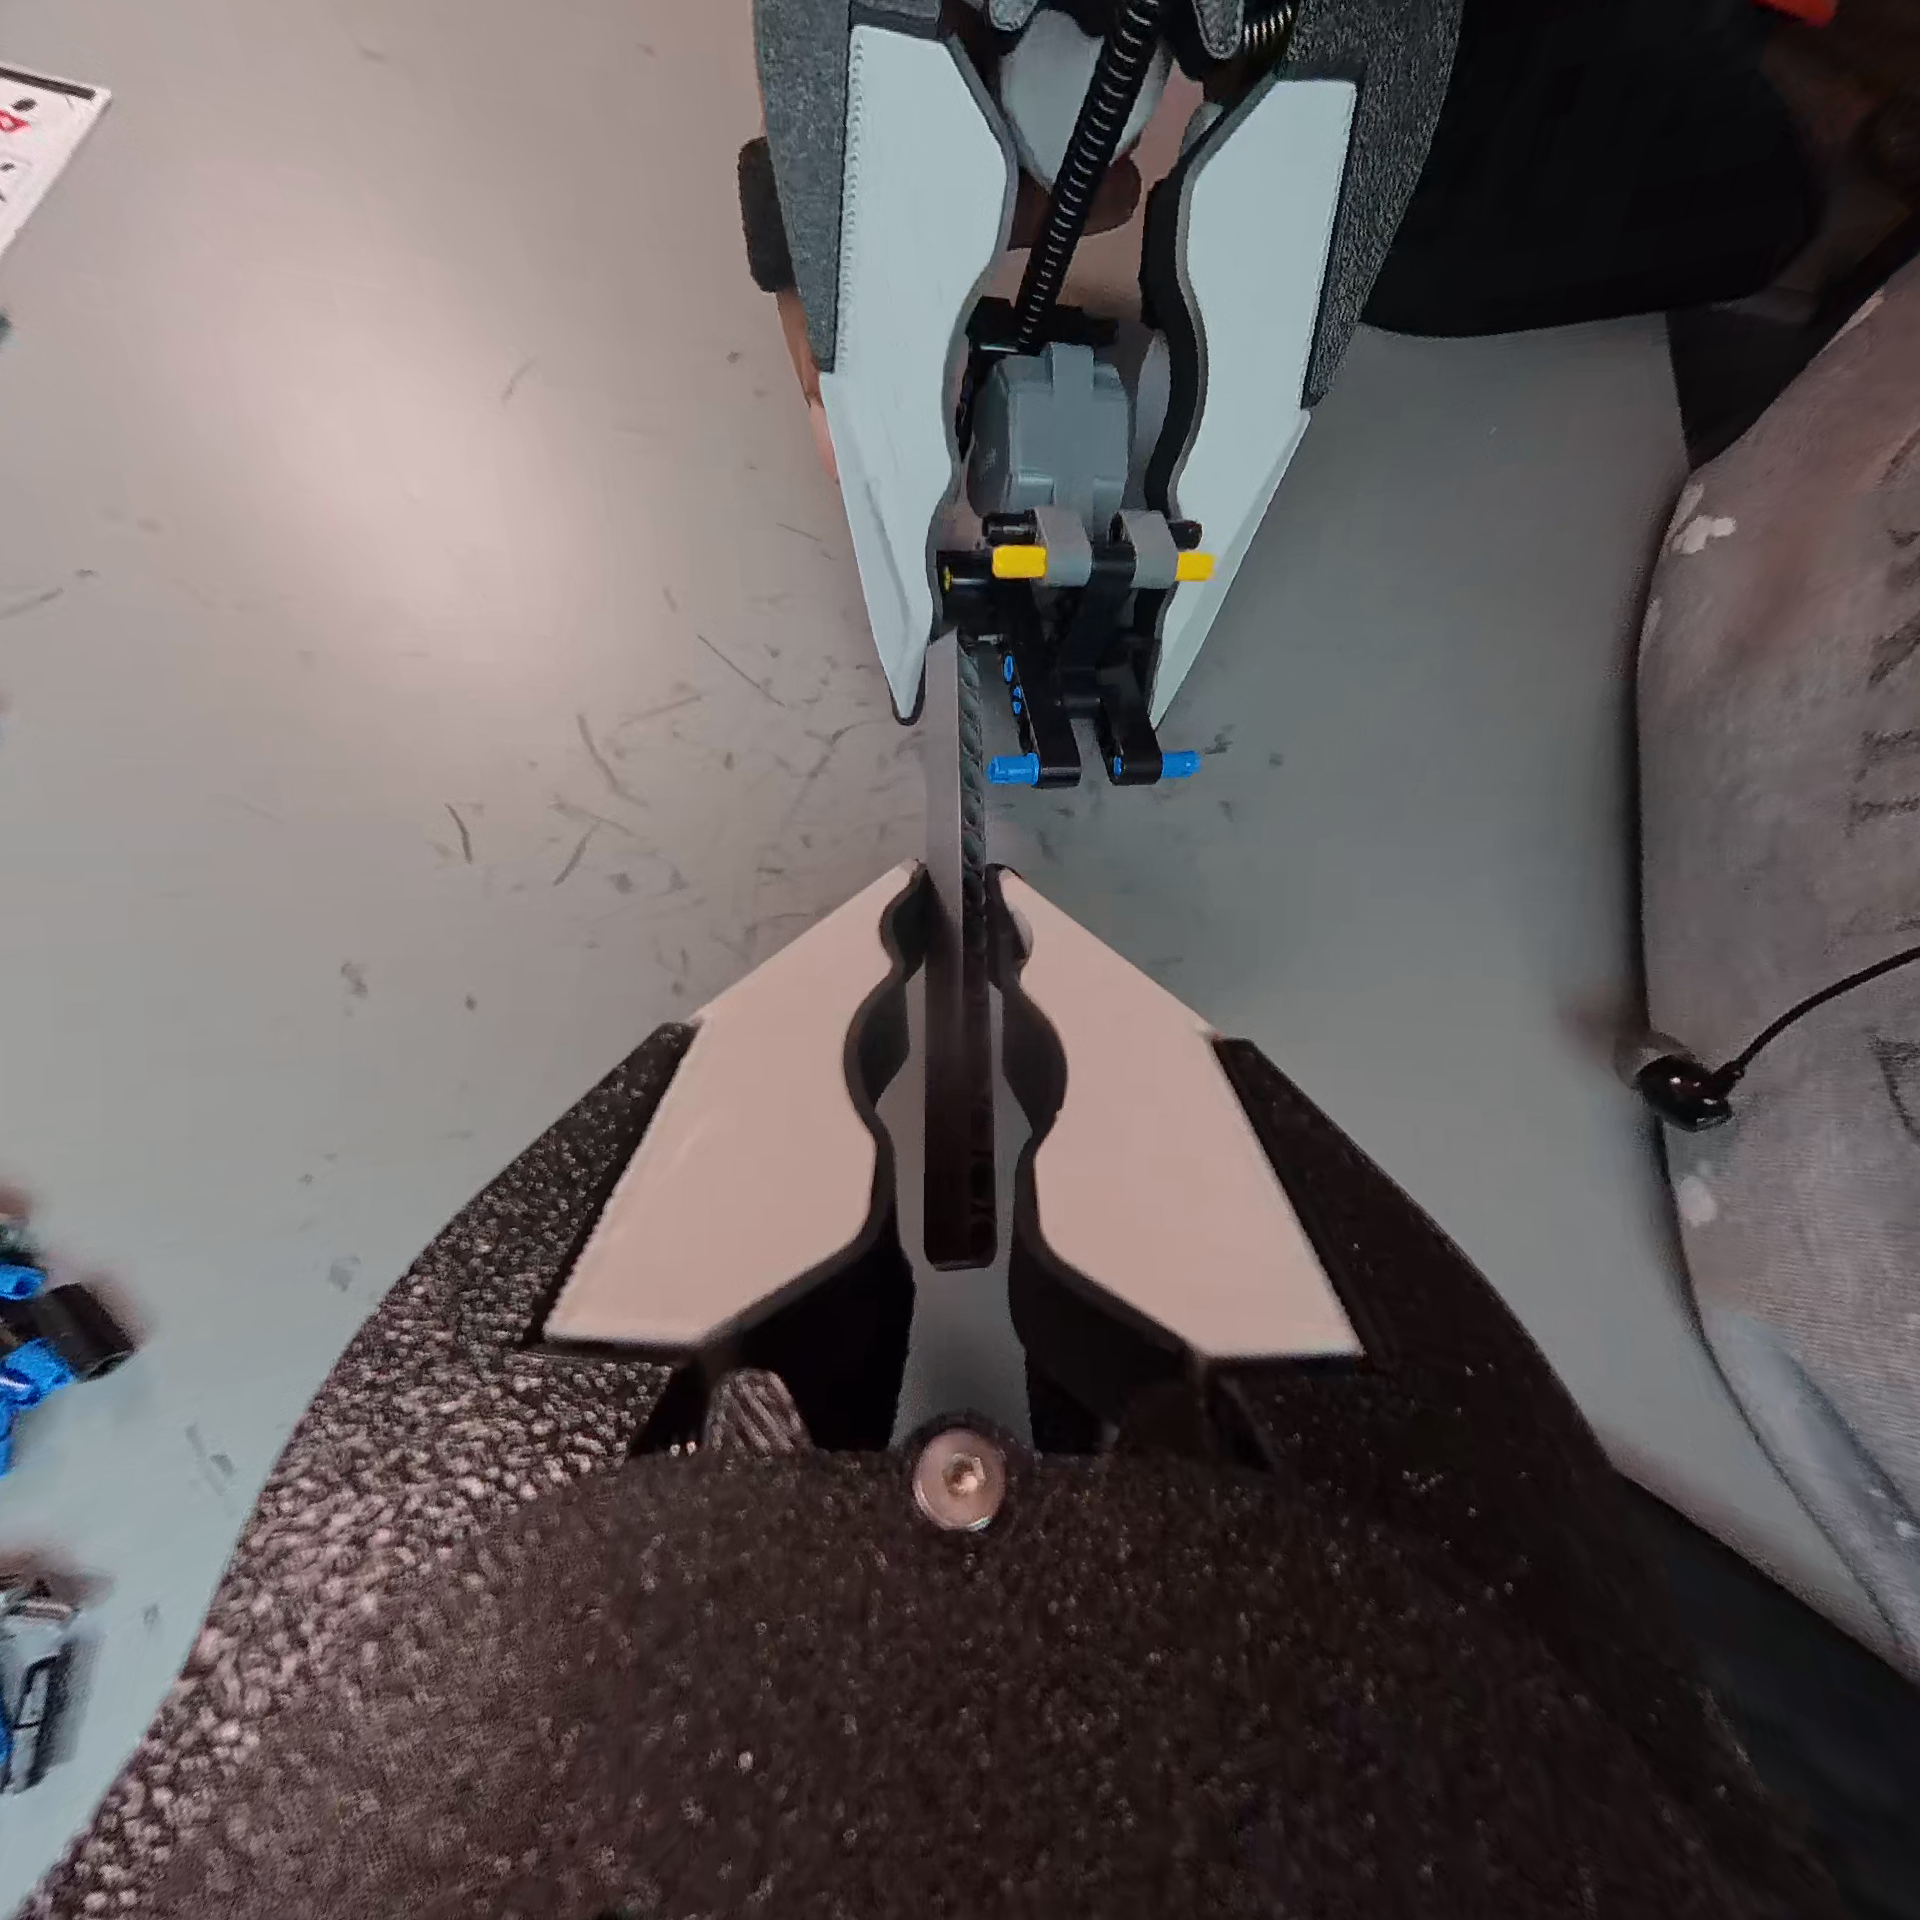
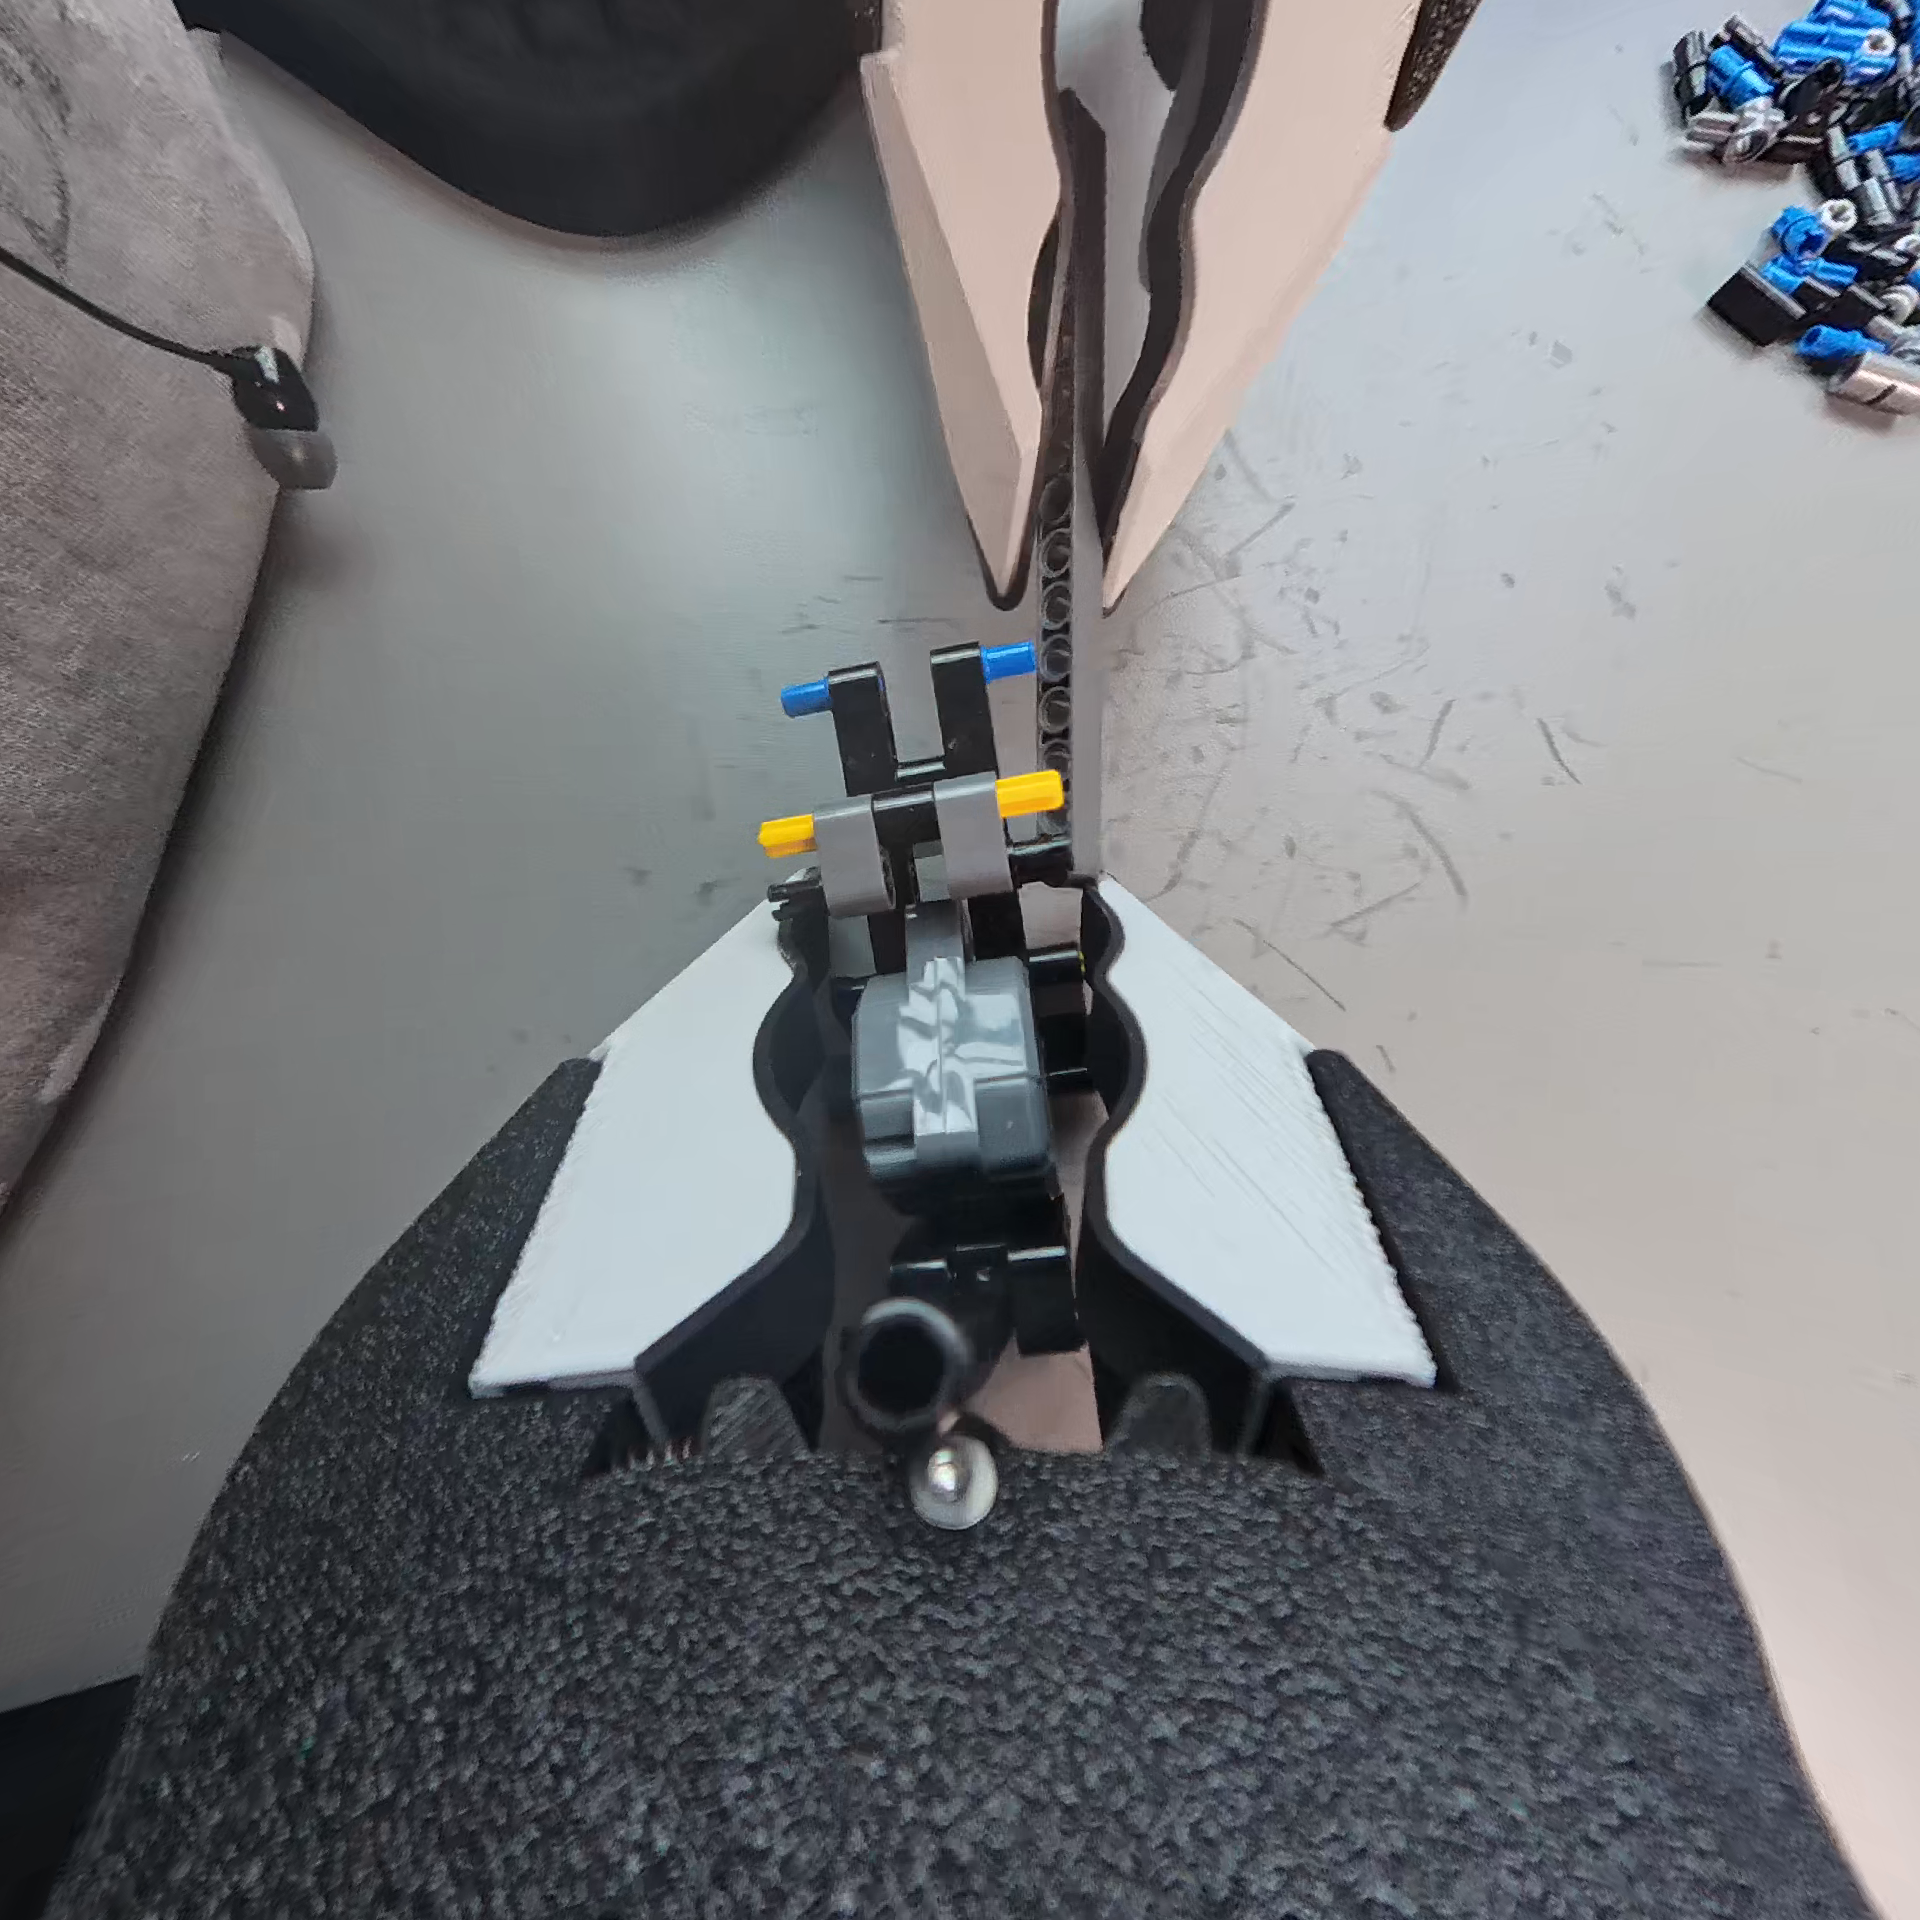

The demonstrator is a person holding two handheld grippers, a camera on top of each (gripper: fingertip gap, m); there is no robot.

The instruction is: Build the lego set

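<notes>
Joining a long black beam (image 1: 961,1039), clamped in the left gripper (image 1: 956,883), to the partly built model (image 2: 935,987) gripped by the right gripper (image 2: 935,904); loose pieces (image 2: 1829,197) remain on the table (image 2: 1455,727).

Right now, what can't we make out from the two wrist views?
- Black beam: left view, its rear end is dark between the left gripper's jaws; whether it touches the assembly is unclear.
- Assembly underside: right view, hidden within the right gripper.
- Loose parts: right view, cut off by the edge; left view, blurred.
- Paper sheet: left view, cut off.
</notes>
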